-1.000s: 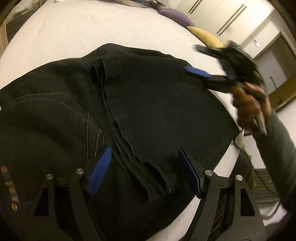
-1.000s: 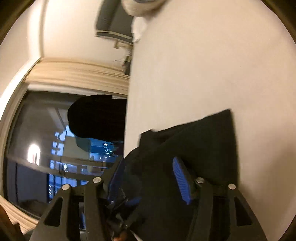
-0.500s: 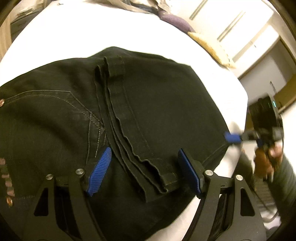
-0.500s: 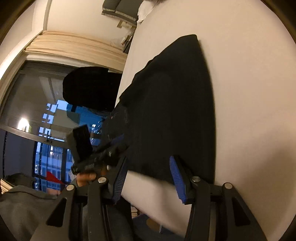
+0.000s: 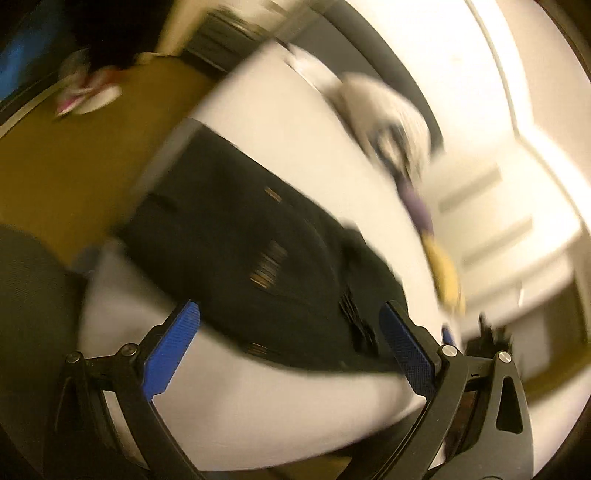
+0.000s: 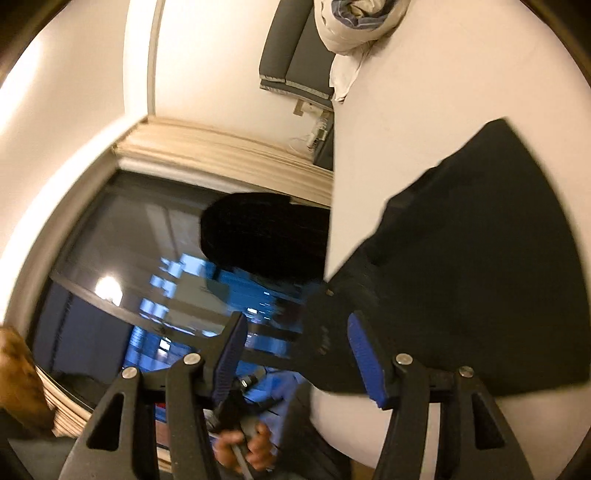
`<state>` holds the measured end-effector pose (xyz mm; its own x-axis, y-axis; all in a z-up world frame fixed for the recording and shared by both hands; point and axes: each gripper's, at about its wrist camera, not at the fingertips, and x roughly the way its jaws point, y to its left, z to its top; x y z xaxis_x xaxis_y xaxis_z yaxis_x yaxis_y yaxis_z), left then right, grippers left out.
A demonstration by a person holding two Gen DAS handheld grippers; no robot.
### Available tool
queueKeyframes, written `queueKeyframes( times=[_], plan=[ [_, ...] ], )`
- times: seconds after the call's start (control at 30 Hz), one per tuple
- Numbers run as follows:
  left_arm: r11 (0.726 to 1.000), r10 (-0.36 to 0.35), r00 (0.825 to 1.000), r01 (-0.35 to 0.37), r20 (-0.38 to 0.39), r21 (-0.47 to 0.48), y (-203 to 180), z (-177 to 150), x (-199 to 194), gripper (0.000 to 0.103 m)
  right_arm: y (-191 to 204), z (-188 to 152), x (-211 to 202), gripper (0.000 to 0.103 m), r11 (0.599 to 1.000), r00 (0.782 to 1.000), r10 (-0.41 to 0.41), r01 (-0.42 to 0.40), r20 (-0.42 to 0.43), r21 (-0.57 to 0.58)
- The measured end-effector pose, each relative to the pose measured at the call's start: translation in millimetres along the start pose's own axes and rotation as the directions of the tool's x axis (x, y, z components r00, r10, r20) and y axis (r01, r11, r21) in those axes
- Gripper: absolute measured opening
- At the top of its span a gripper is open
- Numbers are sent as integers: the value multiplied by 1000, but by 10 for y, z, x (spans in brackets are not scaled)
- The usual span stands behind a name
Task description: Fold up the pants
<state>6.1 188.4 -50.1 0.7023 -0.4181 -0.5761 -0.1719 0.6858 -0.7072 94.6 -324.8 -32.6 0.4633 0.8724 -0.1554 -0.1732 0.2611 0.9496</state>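
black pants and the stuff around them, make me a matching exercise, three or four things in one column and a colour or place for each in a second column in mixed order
Things:
1. pants
2. pads of the left gripper
3. bed
4. bundled bedding

Colour or place:
A. white, lying under the pants
B. blue
C. black, folded flat on the bed
D. heaped at the bed's far end, in the right wrist view

Pairs: 1-C, 2-B, 3-A, 4-D
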Motion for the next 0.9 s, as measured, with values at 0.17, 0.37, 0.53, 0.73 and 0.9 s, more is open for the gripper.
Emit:
queueKeyframes(
  times=[0.17,0.37,0.53,0.73,0.9],
  plan=[
    [963,-6,999,18,43,-270,659,158,-81,99,60,5,343,61,1000,999,17,-16,-47,3],
    [943,-70,998,67,3,-327,869,171,261,99,43,-17,339,61,1000,998,2,-1,-57,15],
    [926,-106,993,115,46,-360,999,286,456,97,-30,61,201,61,1000,999,13,-12,-33,28],
    [899,-139,988,153,63,-410,1140,393,614,65,-132,133,268,61,999,999,6,-4,-43,34],
    [867,-197,979,195,44,-458,1246,415,706,31,-242,231,338,61,997,998,-51,53,-45,48]
  ],
)
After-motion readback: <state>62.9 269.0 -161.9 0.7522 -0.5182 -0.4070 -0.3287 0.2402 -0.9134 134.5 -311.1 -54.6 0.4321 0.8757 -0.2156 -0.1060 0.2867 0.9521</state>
